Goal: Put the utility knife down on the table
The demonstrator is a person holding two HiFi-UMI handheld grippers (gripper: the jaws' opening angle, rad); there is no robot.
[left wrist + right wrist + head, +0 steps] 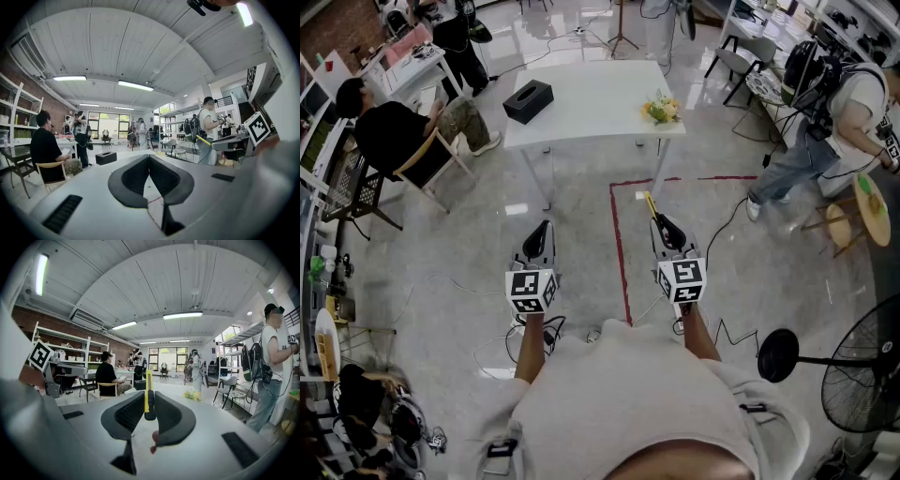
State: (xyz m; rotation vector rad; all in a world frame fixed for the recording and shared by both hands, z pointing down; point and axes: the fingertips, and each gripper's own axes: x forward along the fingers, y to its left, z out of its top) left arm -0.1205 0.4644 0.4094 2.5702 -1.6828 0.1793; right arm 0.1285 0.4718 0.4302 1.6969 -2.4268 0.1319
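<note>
Step in hand: carrying. The utility knife (148,386) is held up in the air and has not been set down.
Knife position: upright between the fingers (127,414) of the right gripper (149,404), yellow body sticking out past the tips. In the head view it points forward over the floor (581,202), well short of the white surface (600,127).
Right gripper state: closed onto the knife, pads pressing on both of its sides, with the dark butt end sitting low between them.
Left gripper state: the left gripper (149,158) has its fingers (136,177) brought together at the tips. There is nothing between them, and it hangs idle beside the right one.
Surface: mostly bare. A black box (528,100) sits at its left, flowers (661,110) near its right edge.
Next move, my reading: step forward until the right gripper is over the bare middle, tip the knife flat, lower it until it touches, then spread the fingers and lift clear. Keep off the flowers.
Count: one knife, two grippers, one surface ahead, one box, one bunch of flowers.
</note>
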